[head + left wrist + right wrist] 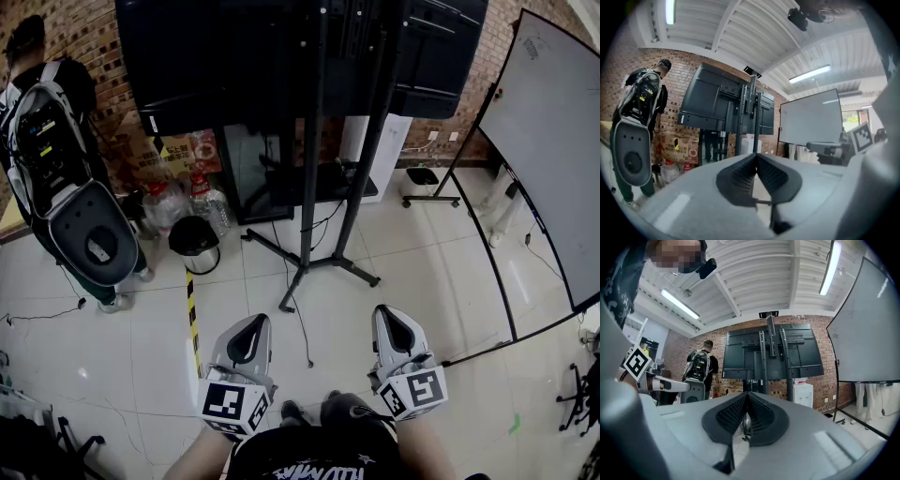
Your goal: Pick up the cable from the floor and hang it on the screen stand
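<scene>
A thin black cable (301, 330) lies on the white tiled floor and runs from under the screen stand (312, 169) toward me. The stand is black, with two upright poles, splayed legs and dark screens on top. My left gripper (255, 321) hovers low at the left of the cable, shut with nothing in it. My right gripper (386, 311) is held at the cable's right, also shut and empty. In the left gripper view the left gripper (756, 155) points at the stand (753, 117). The right gripper (746, 394) faces the stand (771, 352) too.
A person with a backpack (52, 141) stands at the left. A black bin (194, 242) and water bottles (212, 204) sit by the stand's left side. A whiteboard on wheels (544, 150) stands at the right. Yellow-black tape (192, 319) marks the floor.
</scene>
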The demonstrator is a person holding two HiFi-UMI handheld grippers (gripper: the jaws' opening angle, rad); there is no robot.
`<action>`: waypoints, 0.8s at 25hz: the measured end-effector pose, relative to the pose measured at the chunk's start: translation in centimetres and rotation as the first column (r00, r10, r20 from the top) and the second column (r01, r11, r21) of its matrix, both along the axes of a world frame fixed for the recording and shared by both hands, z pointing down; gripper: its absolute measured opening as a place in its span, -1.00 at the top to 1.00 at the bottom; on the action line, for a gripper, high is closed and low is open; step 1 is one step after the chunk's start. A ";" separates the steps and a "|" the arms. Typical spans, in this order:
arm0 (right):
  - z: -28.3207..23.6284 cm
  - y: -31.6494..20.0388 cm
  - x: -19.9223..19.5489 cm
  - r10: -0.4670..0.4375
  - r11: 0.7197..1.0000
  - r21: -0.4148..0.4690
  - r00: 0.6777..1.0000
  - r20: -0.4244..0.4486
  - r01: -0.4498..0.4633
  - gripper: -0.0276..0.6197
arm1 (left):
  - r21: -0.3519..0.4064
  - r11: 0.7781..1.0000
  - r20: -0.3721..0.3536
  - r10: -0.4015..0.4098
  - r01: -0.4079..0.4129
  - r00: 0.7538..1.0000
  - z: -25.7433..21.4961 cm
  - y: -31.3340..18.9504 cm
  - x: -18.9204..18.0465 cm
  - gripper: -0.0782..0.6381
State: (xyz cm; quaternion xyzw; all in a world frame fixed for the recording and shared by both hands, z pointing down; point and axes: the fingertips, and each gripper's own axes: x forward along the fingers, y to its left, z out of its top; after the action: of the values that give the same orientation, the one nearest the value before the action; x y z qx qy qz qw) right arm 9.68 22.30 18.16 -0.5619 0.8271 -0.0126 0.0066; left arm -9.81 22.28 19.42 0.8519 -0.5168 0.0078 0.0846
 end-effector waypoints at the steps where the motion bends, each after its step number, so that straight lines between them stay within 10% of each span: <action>1: 0.2 -0.2 0.0 -0.004 1.000 -0.004 1.000 0.000 0.004 0.89 | -0.006 1.000 -0.002 -0.008 0.007 1.000 0.2 -0.3 -0.2 0.76; 20: 8.8 -18.1 3.1 -0.160 0.980 -0.117 0.987 0.006 0.159 0.89 | -0.053 0.970 0.075 -0.232 0.236 0.970 4.7 -13.9 1.6 0.76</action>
State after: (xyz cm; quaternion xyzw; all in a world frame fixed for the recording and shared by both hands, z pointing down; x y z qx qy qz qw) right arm 12.82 4.18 27.00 -0.4933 0.8673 -0.0608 -0.0289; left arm -8.19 8.35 24.16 0.7813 -0.6157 0.0427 0.0932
